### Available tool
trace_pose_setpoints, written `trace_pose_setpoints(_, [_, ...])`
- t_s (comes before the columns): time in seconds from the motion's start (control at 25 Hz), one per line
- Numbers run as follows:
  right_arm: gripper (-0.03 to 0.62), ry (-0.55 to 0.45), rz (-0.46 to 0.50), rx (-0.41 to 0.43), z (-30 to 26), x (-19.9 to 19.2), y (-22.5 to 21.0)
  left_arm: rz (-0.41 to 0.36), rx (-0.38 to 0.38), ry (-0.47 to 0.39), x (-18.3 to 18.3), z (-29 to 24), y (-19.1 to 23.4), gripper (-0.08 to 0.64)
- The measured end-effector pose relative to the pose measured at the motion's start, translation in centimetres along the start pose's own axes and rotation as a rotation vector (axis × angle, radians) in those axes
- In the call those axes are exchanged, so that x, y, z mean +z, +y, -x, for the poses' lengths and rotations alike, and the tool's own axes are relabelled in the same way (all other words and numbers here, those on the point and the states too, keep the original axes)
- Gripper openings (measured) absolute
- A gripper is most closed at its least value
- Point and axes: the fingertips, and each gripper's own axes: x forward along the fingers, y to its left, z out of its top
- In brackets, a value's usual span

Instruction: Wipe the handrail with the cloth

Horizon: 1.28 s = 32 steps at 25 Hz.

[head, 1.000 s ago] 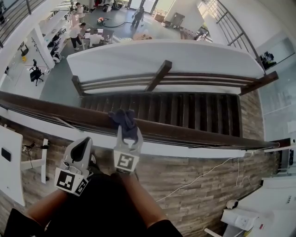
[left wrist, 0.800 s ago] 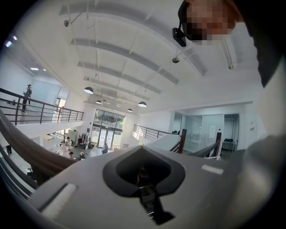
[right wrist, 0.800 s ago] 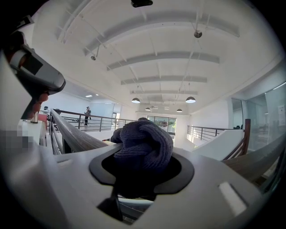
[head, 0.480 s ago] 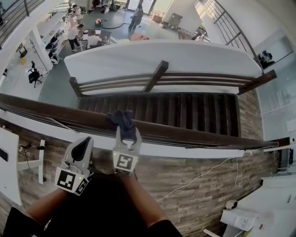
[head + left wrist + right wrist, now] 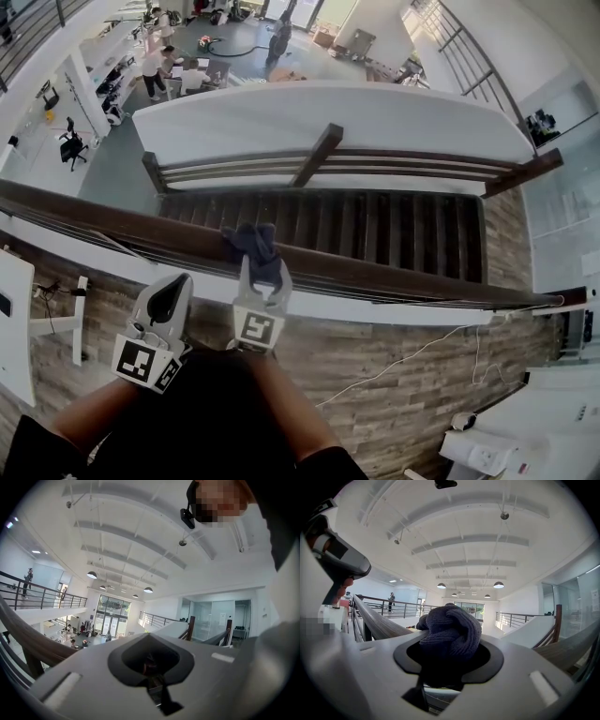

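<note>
Left gripper [image 5: 169, 298]: jaws pressed together, nothing between. Parked on near side of handrail [image 5: 403, 274], just short of it. Likely idle, held clear of wipe path.
Right gripper [image 5: 260, 281]: jaws pinching bunched dark cloth [image 5: 251, 244]. Wad sticks out past tips, so fabric rather than plastic meets wood.
Cloth sits on top of handrail, left of its middle. Looks like mid-wipe, with long run of rail to right left to do.
Beyond handrail: stairs [image 5: 375, 225] dropping away, then lower floor with people [image 5: 153, 64].

Two tongs, left tongs [image 5: 174, 284] and right tongs [image 5: 262, 268], one cloth [image 5: 251, 244], one handrail [image 5: 112, 227]
</note>
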Motion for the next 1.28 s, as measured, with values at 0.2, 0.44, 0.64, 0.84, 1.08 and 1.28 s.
trace_pose_setpoints(0.2, [0.179,-0.011,-0.075,-0.013,0.4,-0.4,-0.8,-0.034,-0.034,-0.014,0.6,-0.1,-1.7,0.000])
trace_pose_setpoints(0.44, [0.179,-0.019,-0.078,-0.038,1.1,-0.3,-2.9,-0.030,-0.029,-0.005,0.1,-0.3,-2.8,0.000])
trace_pose_setpoints(0.64, [0.179,-0.026,-0.105,-0.056,1.1,-0.2,-4.4,-0.030,-0.027,-0.003,0.1,-0.2,-3.6,0.000])
trace_pose_setpoints(0.84, [0.179,-0.025,-0.037,-0.081,1.8,-1.1,-6.1,-0.033,-0.013,-0.008,-0.1,0.4,-4.0,0.000])
trace_pose_setpoints(1.08, [0.179,-0.026,-0.042,-0.118,2.5,-1.5,-9.5,-0.039,-0.008,-0.013,-0.2,0.0,-5.8,0.000])
trace_pose_setpoints(1.28, [0.179,-0.029,-0.063,-0.142,2.8,-1.8,-10.2,-0.037,-0.003,-0.009,-0.6,0.7,-5.8,0.000])
